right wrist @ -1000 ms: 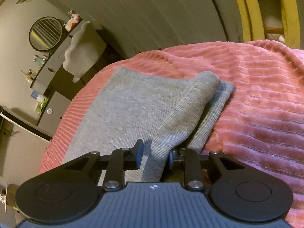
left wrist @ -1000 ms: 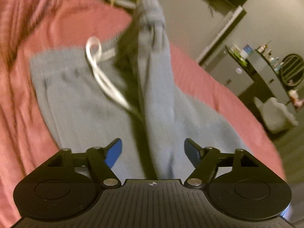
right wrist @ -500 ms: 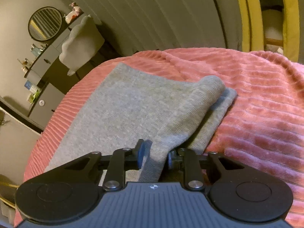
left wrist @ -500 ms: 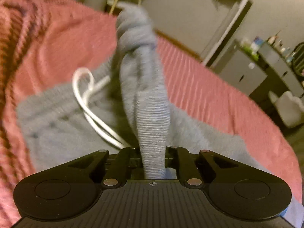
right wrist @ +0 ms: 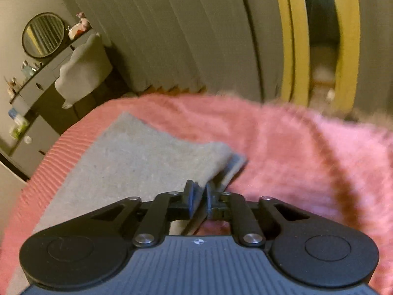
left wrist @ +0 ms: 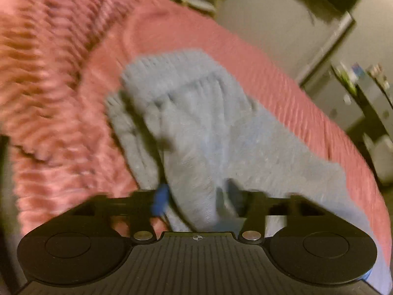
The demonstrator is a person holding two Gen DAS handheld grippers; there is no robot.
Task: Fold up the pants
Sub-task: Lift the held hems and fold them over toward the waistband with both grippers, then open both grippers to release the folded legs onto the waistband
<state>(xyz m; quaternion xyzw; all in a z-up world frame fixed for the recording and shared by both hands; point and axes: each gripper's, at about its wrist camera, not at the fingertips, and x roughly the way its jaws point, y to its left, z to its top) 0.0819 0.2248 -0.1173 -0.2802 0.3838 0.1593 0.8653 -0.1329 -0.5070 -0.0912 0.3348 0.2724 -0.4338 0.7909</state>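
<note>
Bedroom, dim, both views blurred by motion.

Bed (right wrist: 307, 152): largest item, covered by a pink ribbed blanket (left wrist: 56, 93) that fills the ground ahead of and to either side of both sets of jaws; it is rumpled into thick ridges left of the left jaws.

Curtain (right wrist: 172, 36): grey, pleated, hanging beyond the far edge of the bed, well ahead of the right jaws. A yellow frame (right wrist: 348, 44) stands to its right.

Pants (left wrist: 221, 132): grey knit, lying on the blanket. In the left wrist view a bunched fold with a ribbed edge is heaped directly ahead of the jaws and runs back down between them. In the right wrist view the pants (right wrist: 127, 162) spread flat ahead and to the left, one doubled corner leading back to the jaws.

Dresser (right wrist: 36, 93): grey, far left of the right jaws, with small items on top that are too small to name. A pale chair (right wrist: 83, 68) stands against it.

Mirror (right wrist: 43, 34): round, on the wall above the dresser.

Left gripper (left wrist: 196, 200): jaws spread and have just been opening; the grey fold lies between them, and whether the pads touch it is lost in the blur.

Right gripper (right wrist: 198, 199): jaws nearly together, pinching a thin edge of the pants; they have just eased slightly apart.
</note>
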